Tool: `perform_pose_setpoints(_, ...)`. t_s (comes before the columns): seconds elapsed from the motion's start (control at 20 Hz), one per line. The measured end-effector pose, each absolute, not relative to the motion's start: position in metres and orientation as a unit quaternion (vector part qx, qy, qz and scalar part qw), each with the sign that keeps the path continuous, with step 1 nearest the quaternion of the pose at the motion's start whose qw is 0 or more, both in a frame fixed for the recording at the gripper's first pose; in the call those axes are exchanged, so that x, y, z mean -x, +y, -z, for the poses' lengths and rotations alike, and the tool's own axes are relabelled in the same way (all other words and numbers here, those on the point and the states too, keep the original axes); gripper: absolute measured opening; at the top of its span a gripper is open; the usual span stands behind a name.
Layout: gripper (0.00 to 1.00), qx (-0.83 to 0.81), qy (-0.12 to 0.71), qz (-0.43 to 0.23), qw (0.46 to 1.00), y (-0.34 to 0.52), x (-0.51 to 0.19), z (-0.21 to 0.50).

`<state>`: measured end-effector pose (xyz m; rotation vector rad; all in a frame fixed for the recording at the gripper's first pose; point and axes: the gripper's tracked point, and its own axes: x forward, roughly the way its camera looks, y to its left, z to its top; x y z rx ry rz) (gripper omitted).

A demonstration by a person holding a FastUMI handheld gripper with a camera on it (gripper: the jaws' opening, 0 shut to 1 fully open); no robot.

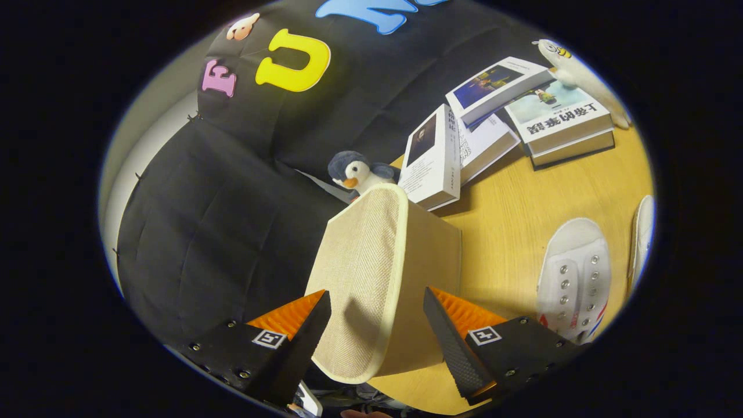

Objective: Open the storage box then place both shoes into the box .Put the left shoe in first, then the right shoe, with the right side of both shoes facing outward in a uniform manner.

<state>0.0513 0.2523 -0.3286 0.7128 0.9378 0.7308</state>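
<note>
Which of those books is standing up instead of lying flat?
The book nearest the penguin, just behind the box. It stands upright on edge; the others lie stacked flat further back.

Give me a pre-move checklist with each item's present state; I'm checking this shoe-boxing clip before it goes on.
1. Claw set to grip: ok, its fingers stand apart on either side of the beige box lid.
2. Fingers pressing the lid: not ok, a gap shows on the right side; the left is too close to tell.
3. Storage box open: cannot tell, the lid stands tilted up but the opening is hidden.
4. Shoes within sight: ok, one white shoe lies on the table right of the box, a second beyond it.
5. Which shoe is the left: cannot tell.
6. Books and plush penguin behind the box: ok, apart from the claw.
</note>
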Motion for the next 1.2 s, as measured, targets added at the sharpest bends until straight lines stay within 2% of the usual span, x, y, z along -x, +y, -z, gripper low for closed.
perform_pose_setpoints(0.15,0.97,-0.340,0.447,-0.342,0.753,0.264,-0.047,0.332)
perform_pose_setpoints(0.2,0.84,-0.344,0.451,-0.341,0.749,0.266,-0.048,0.333)
perform_pose_setpoints(0.25,0.82,-0.352,0.453,-0.341,0.745,0.266,-0.047,0.330)
perform_pose_setpoints(0.3,0.71,-0.361,0.456,-0.341,0.739,0.268,-0.047,0.326)
perform_pose_setpoints(0.35,0.67,-0.364,0.455,-0.336,0.740,0.264,-0.047,0.322)
perform_pose_setpoints(0.5,0.21,-0.377,0.461,-0.321,0.736,0.259,-0.052,0.315)
perform_pose_setpoints(0.65,0.21,-0.362,0.455,-0.332,0.743,0.258,-0.051,0.304)
perform_pose_setpoints(0.7,0.07,-0.355,0.454,-0.337,0.745,0.261,-0.050,0.297)
perform_pose_setpoints(1.2,0.09,-0.292,0.386,-0.419,0.768,0.321,-0.042,0.192)
